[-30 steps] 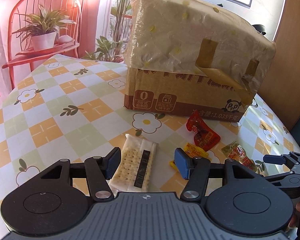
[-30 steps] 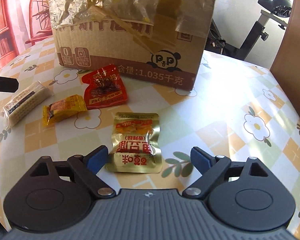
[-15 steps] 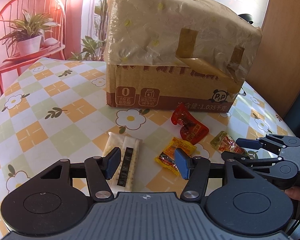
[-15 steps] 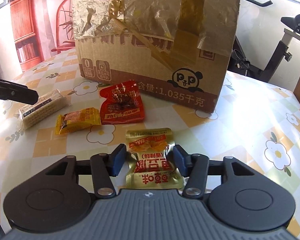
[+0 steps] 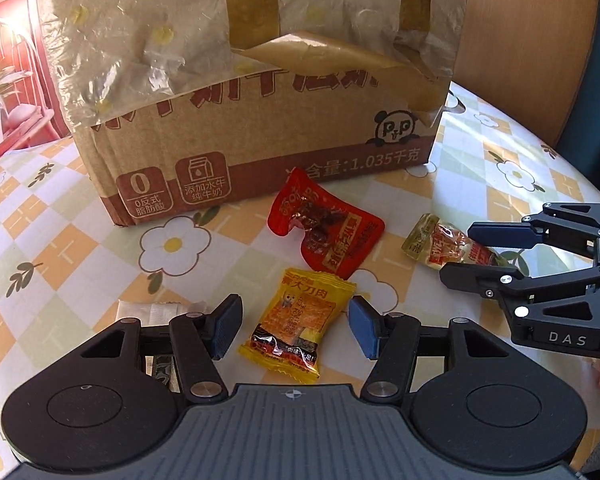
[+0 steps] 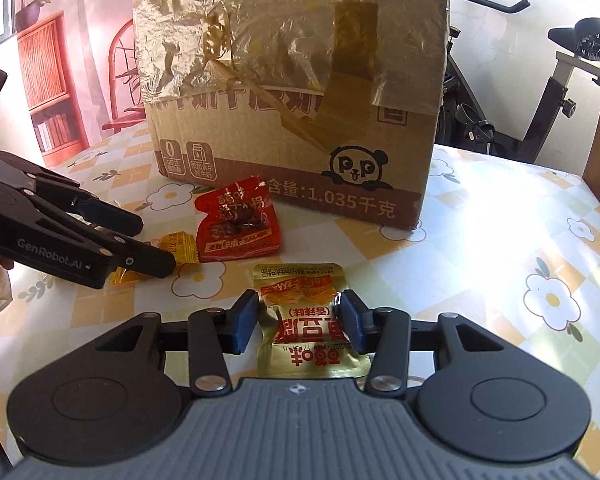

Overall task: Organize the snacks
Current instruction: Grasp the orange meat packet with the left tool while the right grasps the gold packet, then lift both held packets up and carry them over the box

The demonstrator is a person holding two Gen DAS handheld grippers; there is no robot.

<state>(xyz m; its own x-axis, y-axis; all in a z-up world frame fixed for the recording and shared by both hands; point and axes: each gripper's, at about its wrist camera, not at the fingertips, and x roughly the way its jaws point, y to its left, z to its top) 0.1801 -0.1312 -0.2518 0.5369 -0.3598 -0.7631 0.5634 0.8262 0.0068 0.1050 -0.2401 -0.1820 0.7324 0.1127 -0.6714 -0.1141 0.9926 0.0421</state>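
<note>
1. Step in hand: picking loose snack packets off the flowered desk (image 5: 60, 240), in front of the taped cardboard box (image 6: 292, 128).
2. The right tool (image 6: 298, 320) has just been closing its jaws on the gold packet (image 6: 304, 320); both blue pads now press its crumpled sides, so I judge the grip made, though the packet seems not yet raised off the desk.
3. The left tool (image 5: 294, 326) stands half open with the yellow packet (image 5: 296, 328) between its pads, neither pad touching the wrapper (a clear gap shows on each side).
4. The red packet (image 5: 324, 232) lies just before the box, between the other two; a pale cracker pack (image 5: 152, 312) is mostly hidden behind the left tool's linkage.
5. Next, probably: the right tool lifts the gold packet and carries it to wherever the snacks are gathered (perhaps the box, whose top is not visible here), while the left tool closes squarely across the yellow wrapper, which is thin, slippery film that may buckle.
</note>
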